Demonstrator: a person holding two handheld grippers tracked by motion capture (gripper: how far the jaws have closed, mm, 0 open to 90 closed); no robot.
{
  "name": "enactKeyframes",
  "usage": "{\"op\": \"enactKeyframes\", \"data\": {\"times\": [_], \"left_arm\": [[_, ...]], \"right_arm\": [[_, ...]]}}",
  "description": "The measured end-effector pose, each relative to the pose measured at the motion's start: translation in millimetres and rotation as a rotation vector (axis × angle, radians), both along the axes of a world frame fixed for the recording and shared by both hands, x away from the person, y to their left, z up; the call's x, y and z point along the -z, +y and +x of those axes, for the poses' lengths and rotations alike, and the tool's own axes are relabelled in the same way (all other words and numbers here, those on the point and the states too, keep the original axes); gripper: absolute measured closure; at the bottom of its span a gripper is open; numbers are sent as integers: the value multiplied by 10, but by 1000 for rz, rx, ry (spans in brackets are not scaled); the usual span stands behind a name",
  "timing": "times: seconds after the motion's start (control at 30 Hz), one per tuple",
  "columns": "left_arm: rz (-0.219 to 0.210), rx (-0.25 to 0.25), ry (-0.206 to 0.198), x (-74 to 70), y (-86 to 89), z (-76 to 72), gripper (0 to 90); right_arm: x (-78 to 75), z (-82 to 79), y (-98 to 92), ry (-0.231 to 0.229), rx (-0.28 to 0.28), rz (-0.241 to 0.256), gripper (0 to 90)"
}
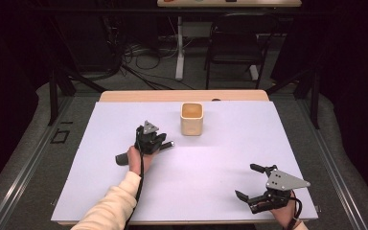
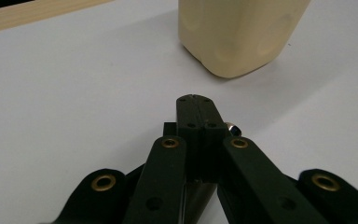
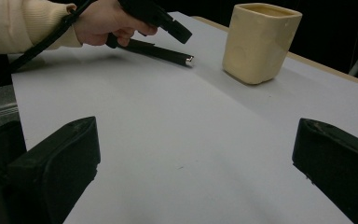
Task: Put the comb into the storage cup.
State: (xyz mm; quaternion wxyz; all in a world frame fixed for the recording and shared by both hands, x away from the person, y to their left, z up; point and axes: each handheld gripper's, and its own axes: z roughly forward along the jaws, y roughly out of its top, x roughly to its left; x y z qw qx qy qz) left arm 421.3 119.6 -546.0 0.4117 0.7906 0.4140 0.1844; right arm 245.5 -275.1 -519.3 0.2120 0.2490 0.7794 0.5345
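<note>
A white table held 1 cream, square-sided cup, standing upright and open at the top near the far middle. Just short of it and to its left, the left gripper sat low over the surface with its 2 jaws pressed together; in the left gripper view they met flat, with a small silver tip peeping out beside them. A slim black pen-like stick with a silver end lay under that gripper, pointing toward the cup, but whether the jaws pinched it or merely rested above it could not be told. The right gripper hung near the table's near right corner, well apart from everything, its jaws spread wide. The stick looked light, stiff and smooth, likely to roll, so best nipped at mid-length. The cup seemed rigid and possibly breakable, best taken across 2 opposite walls.
</note>
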Motion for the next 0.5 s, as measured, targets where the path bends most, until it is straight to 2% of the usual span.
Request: {"op": "enactKeyframes", "data": {"times": [0.13,0.2,0.43,0.5], "left_arm": [[17,-1,31,36,-29,36,900],[10,-2,49,40,-34,57,900],[16,7,59,49,-98,99,900],[27,14,77,59,-109,105,900]], "right_arm": [[0,0,1,1,-1,2,4],[6,4,4,3,-2,2,5],[0,-2,4,-2,-2,0,8],[1,-2,2,5,-3,-2,8]]}}
